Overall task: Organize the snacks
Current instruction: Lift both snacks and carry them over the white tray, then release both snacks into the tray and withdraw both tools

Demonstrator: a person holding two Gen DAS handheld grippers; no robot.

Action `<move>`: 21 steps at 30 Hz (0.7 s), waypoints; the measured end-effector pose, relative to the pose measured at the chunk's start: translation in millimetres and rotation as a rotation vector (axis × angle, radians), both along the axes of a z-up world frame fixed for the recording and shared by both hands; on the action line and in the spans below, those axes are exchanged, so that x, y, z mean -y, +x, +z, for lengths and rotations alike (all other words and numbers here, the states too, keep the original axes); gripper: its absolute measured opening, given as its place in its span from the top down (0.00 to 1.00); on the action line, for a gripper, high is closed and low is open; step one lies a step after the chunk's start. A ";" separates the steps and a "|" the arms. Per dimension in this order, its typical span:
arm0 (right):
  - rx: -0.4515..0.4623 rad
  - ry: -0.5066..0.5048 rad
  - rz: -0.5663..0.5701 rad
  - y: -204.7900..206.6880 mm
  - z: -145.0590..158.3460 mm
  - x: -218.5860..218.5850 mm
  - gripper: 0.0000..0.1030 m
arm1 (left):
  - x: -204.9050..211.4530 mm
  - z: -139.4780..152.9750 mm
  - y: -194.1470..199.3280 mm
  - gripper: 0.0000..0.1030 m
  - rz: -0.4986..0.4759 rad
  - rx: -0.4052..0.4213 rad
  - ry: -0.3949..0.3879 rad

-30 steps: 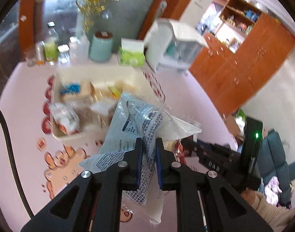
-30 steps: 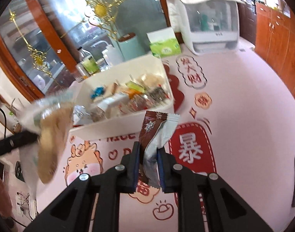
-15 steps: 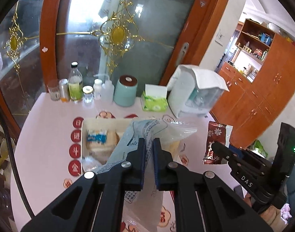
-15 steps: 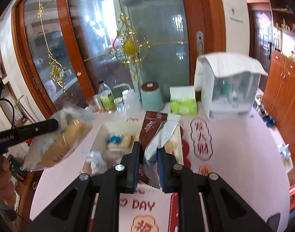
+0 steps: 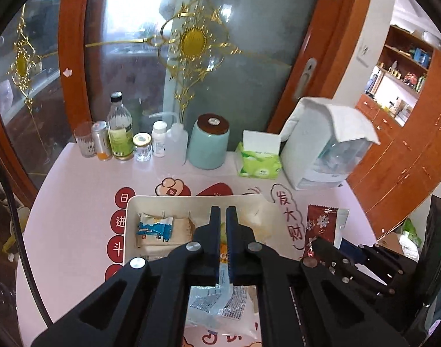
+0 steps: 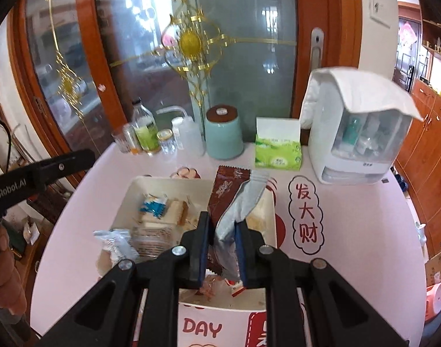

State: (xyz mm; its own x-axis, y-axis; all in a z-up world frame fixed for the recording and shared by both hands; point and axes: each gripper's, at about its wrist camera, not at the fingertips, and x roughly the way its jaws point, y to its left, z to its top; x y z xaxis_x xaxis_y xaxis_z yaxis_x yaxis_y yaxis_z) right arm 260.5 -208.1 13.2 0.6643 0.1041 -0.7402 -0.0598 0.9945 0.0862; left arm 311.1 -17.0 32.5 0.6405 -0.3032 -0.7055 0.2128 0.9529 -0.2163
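The pink table is looked down on at a slant from both wrist cams, aimed at the glass door, with the white snack bin shared up close.

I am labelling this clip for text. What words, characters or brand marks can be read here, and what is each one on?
"发大财": red characters in a cloud outline on the pink table mat.
"DAY": red letters at the mat's near edge.
"日", "进", "斗": white characters on red circles left of the white snack bin.
"enRobot.AI", partly cut off: on the left gripper.
Snack wrappers, tissue box, bottle labels: too small or blurred.
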 end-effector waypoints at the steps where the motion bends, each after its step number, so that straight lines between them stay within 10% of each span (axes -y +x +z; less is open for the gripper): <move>1: -0.015 -0.003 -0.001 4.8 -6.1 -0.3 0.83 | 0.8 -4.3 2.7 0.98 0.000 -0.003 0.006; 6: -0.086 0.015 0.002 20.1 -33.7 2.9 0.82 | 5.1 -27.1 9.3 0.92 -0.019 -0.036 0.041; 11: -0.145 0.022 0.019 30.3 -54.8 4.4 0.69 | 4.6 -42.0 8.1 0.21 0.012 -0.050 0.077; 15: -0.125 0.002 0.032 26.3 -59.9 0.2 0.50 | 5.0 -44.8 1.2 0.15 0.021 -0.034 0.090; 21: -0.115 0.038 0.044 15.5 -59.9 -0.8 0.48 | 4.2 -47.2 -11.2 0.13 0.030 -0.084 0.070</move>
